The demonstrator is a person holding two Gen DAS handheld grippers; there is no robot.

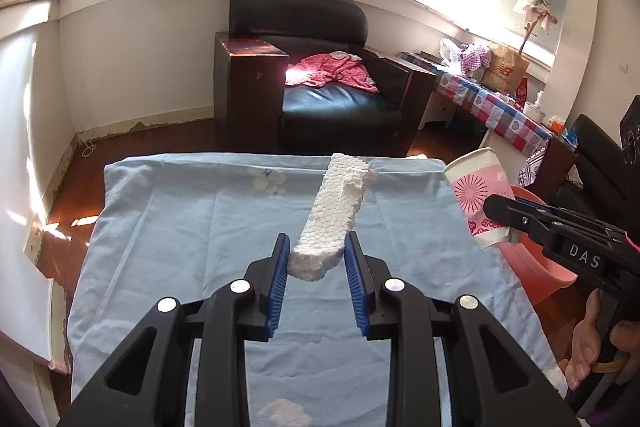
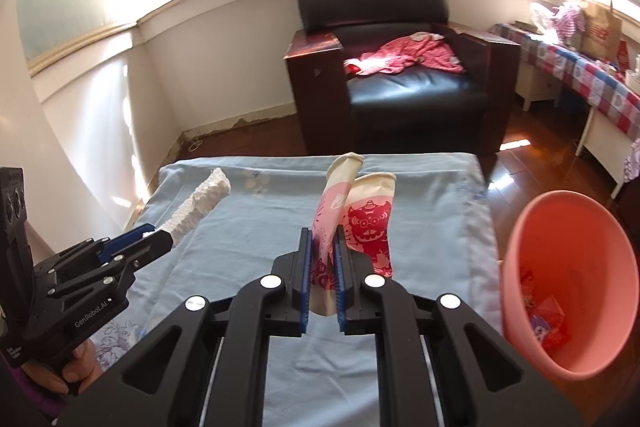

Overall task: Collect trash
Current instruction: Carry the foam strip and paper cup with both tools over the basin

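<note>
Left tool [image 1: 317, 254]: jaws wide, blue pads on either side of the near end of a white foam block [image 1: 334, 213], right pad touching or nearly so, left pad with a sliver of gap; no firm grip visible. Foam block long and pebbly, lying on the light blue cloth [image 1: 200, 227] over the surface, far end ragged and pointing away toward the far edge. Same block in the right wrist view [image 2: 200, 205], near end at the left tool's tips [image 2: 156, 235].

Right tool [image 2: 324, 259]: jaws narrow, clamped on two flattened paper cups [image 2: 352, 223], pinched near their bases. Left cup pink and white with a flower print, gripped directly between the pads; right cup cream with a red lion figure, lying mostly outside the right pad, so unclear whether pinched too. Rims pointing away from the camera. From the left wrist view, one pink cup [image 1: 478, 197] held clear of the cloth, beyond the surface's right edge, above the bin.

Pink bin [image 2: 568, 283] just right of the surface, open mouth tilted toward the camera, red and purple wrappers at the bottom. Visible in the left wrist view only as a salmon sliver [image 1: 536, 263] behind the right tool [image 1: 500, 211].

Background: black leather armchair [image 1: 320, 67] with a red garment [image 1: 332, 71] on the seat, checked tablecloth [image 1: 492, 107] at right.
</note>
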